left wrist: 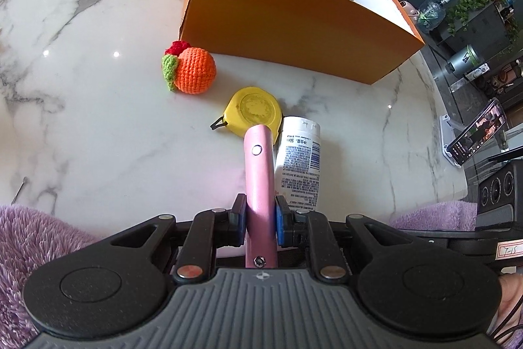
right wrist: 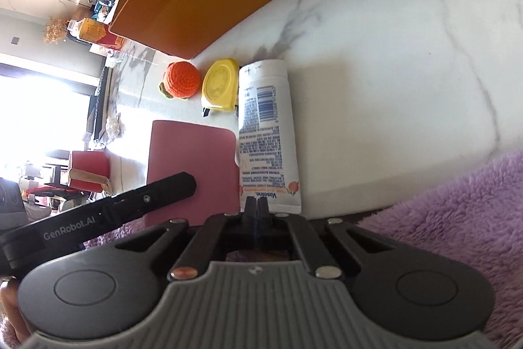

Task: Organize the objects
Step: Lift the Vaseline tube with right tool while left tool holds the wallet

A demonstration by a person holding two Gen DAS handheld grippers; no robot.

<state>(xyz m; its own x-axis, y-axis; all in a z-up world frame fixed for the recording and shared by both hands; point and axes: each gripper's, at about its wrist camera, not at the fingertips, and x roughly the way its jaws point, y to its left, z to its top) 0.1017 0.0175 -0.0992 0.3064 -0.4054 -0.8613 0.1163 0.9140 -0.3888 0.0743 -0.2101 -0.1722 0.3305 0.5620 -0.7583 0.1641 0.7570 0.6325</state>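
Note:
My left gripper (left wrist: 258,219) is shut on a flat pink case (left wrist: 258,172), held edge-up above the marble table; the case shows as a pink rectangle in the right wrist view (right wrist: 193,159) with the left gripper's finger across it. A white lotion tube (left wrist: 299,162) lies just right of the case, also seen in the right wrist view (right wrist: 268,133). A yellow tape measure (left wrist: 255,110) and a crocheted orange (left wrist: 193,69) lie beyond. My right gripper (right wrist: 256,205) is shut and empty, its tips at the tube's near end.
An orange cardboard box (left wrist: 294,22) with plush toys inside stands at the back of the marble table (left wrist: 98,120). A purple fuzzy cloth (right wrist: 457,218) lies along the near edge. A phone on a stand (left wrist: 474,133) sits off the table's right side.

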